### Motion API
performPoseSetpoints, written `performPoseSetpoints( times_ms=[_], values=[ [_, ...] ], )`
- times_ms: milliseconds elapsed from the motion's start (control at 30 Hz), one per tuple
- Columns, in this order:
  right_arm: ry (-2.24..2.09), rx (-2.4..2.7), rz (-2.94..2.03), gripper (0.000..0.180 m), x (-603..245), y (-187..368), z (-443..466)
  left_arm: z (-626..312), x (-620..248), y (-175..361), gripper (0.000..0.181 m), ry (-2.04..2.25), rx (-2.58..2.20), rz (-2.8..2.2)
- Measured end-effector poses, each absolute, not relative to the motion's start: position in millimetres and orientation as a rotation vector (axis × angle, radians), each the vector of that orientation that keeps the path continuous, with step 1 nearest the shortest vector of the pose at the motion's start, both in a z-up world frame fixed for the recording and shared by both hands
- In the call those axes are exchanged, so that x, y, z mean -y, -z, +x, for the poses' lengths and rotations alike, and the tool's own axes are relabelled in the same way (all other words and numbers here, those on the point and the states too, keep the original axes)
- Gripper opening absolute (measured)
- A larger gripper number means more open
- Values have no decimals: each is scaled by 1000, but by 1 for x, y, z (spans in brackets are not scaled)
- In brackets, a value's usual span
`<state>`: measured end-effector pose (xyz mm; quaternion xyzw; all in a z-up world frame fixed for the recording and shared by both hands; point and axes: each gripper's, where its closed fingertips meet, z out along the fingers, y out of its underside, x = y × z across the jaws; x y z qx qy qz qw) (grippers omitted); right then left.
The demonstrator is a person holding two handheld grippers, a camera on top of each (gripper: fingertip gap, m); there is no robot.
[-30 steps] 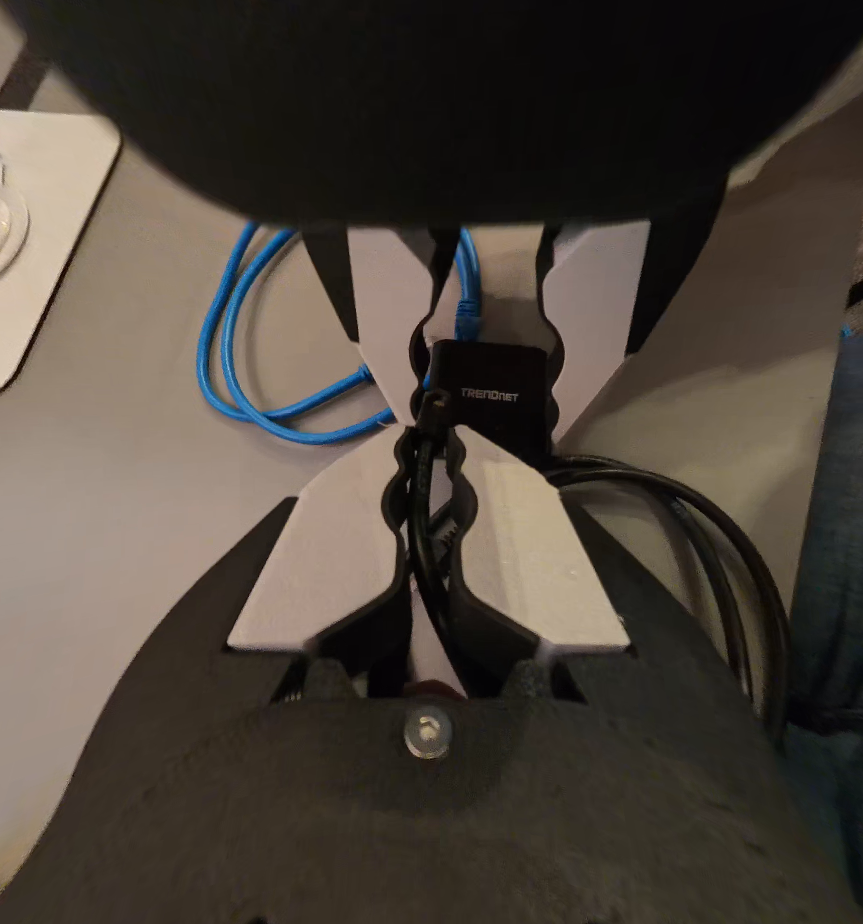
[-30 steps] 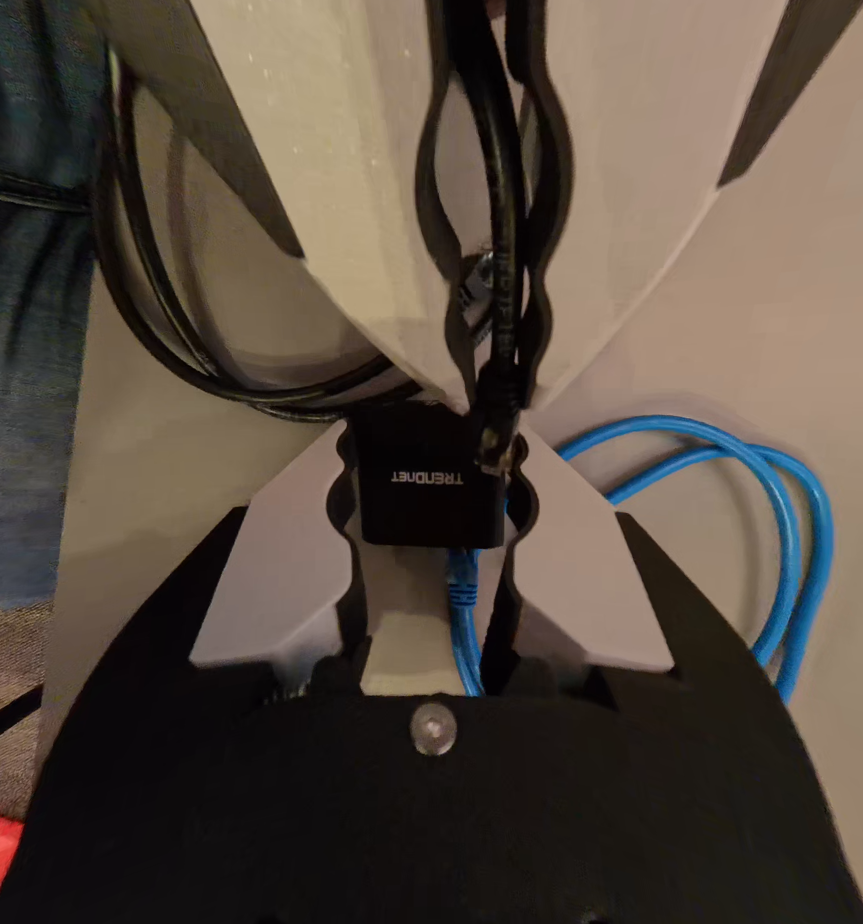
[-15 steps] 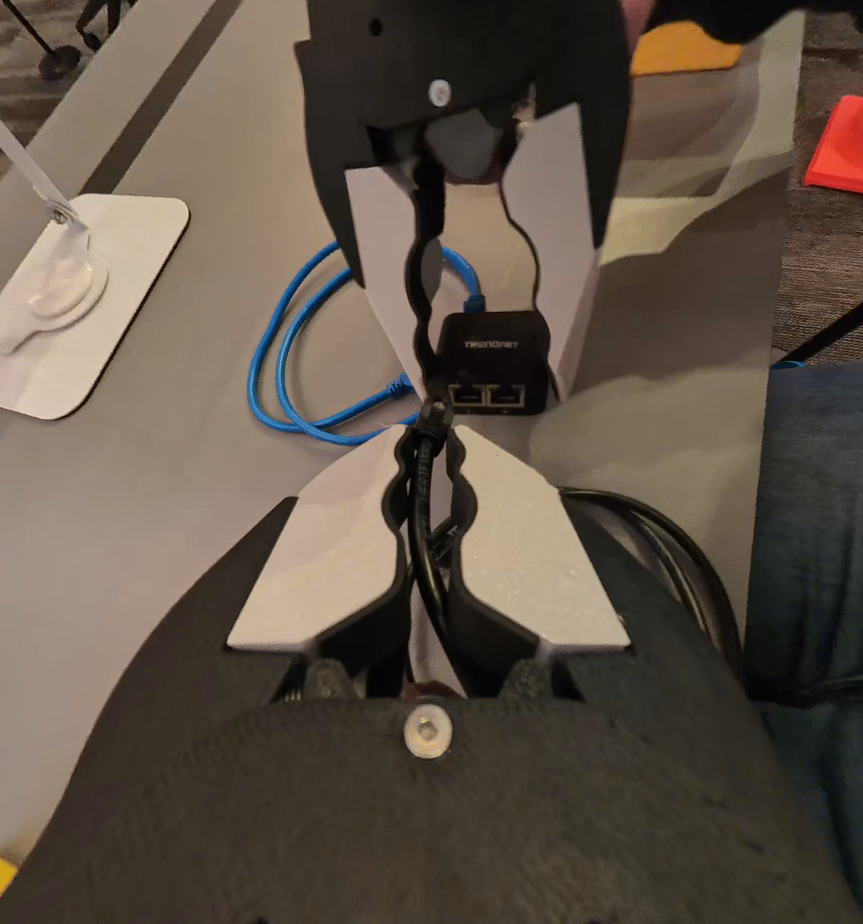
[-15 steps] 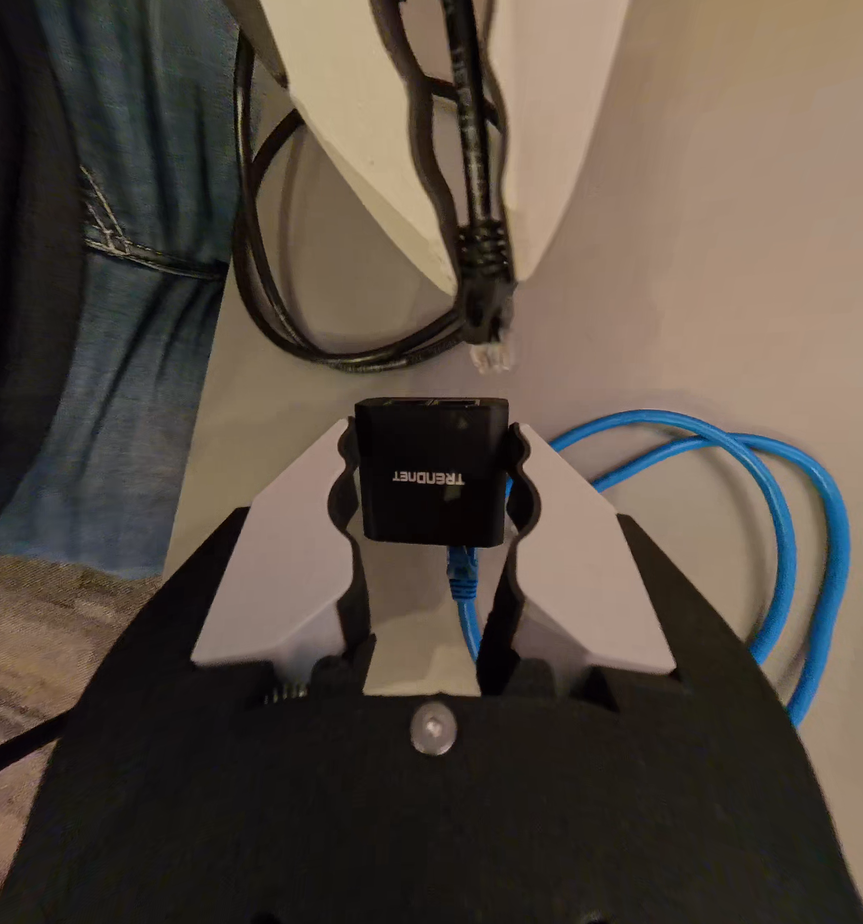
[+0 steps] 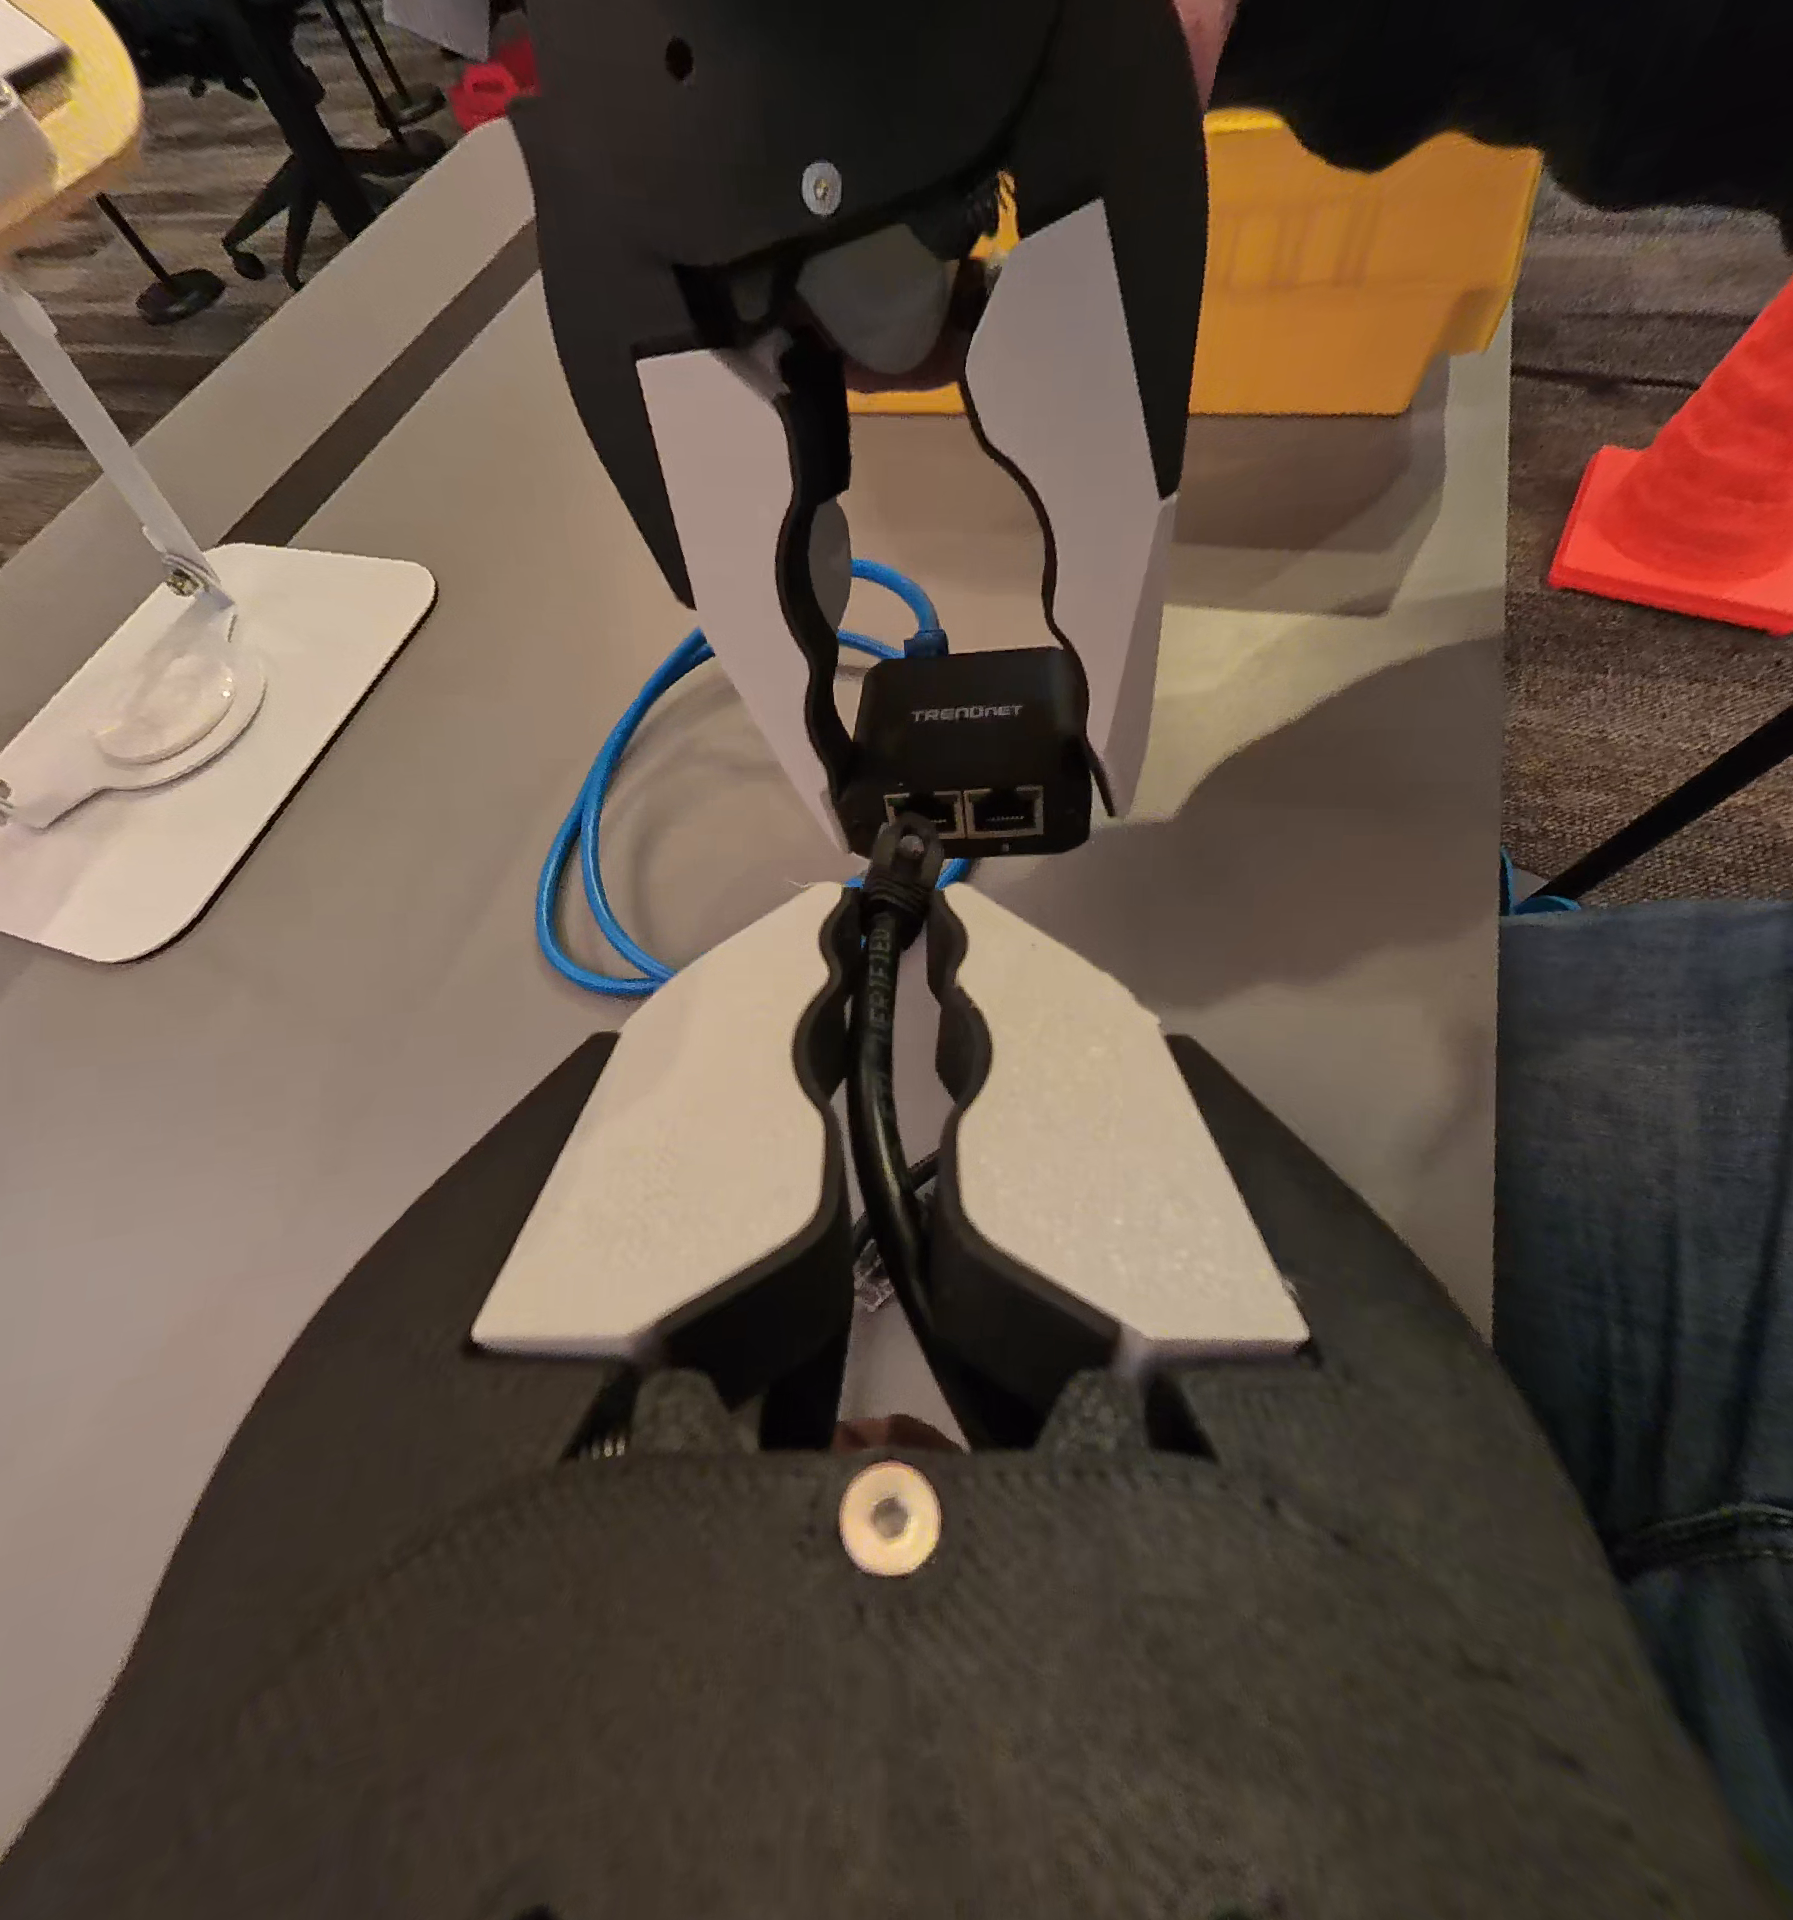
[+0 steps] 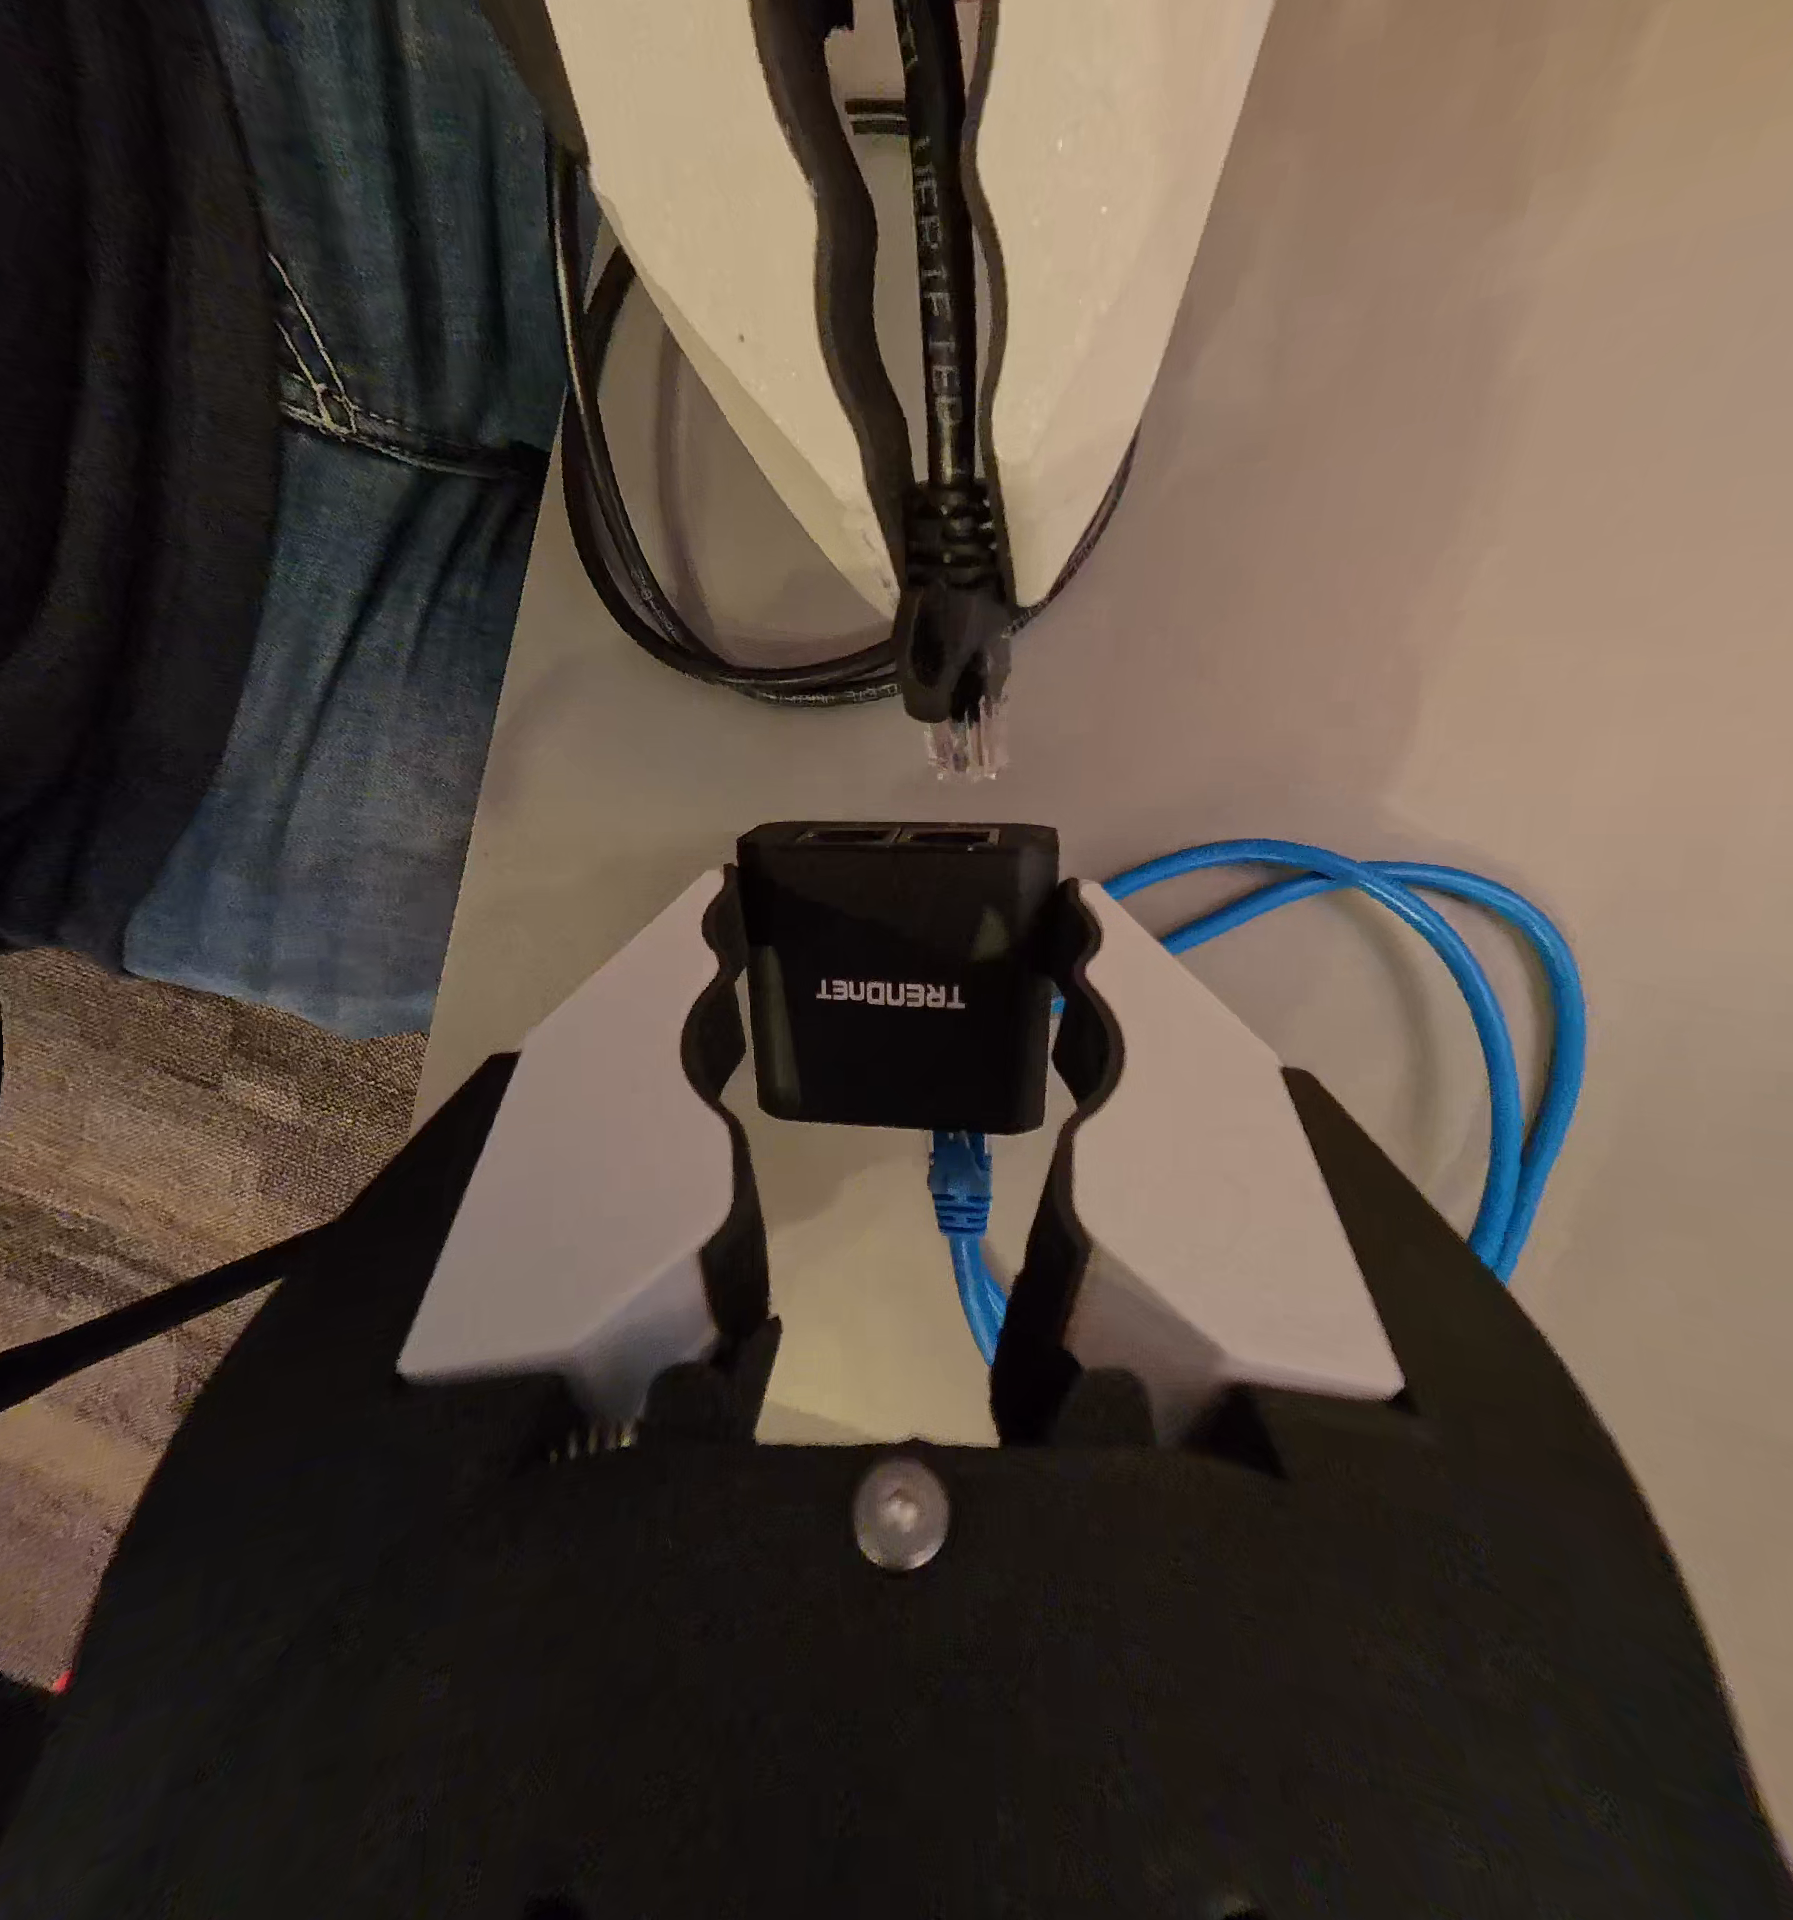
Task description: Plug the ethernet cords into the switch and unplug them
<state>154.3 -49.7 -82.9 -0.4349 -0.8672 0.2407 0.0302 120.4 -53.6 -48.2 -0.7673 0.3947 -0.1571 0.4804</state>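
Observation:
A small black switch [image 6: 897,977] sits on the grey table, held between the fingers of my right gripper [image 6: 897,894]; it also shows in the left wrist view [image 5: 970,748] with two empty front ports. My left gripper [image 5: 887,899] is shut on a black ethernet cord [image 5: 881,1039]. Its clear plug [image 6: 965,743] hangs a short gap in front of the switch ports, unplugged. A blue ethernet cord [image 6: 959,1195] is plugged into the switch's back and loops on the table [image 5: 601,862].
A white lamp base [image 5: 196,727] stands at the table's left. A yellow bin [image 5: 1339,281] lies at the far edge, and a red cone [image 5: 1723,468] on the carpet beyond. A person's jeans [image 5: 1681,1247] press the table's right edge. Black cord coils [image 6: 643,582] lie near them. Tip to tip, the grippers are about 5 centimeters apart.
The black plug came out of the switch port. My left gripper drew back with the cord, opening a gap. The right gripper kept hold of the switch.

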Motion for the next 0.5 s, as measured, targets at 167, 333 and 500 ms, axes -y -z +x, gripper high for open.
performPoseSetpoints(
  times_ms=[167,333,500],
  values=[
    [-721,2678,-1335,59,48,76,155,122,53,44,12,446,-925,-1862],
    [-685,2668,-1335,59,45,72,152,123,47,42,12,527,-861,-1851],
    [-655,2657,-1358,59,40,74,151,122,40,42,12,597,-787,-1824]
  ],
)
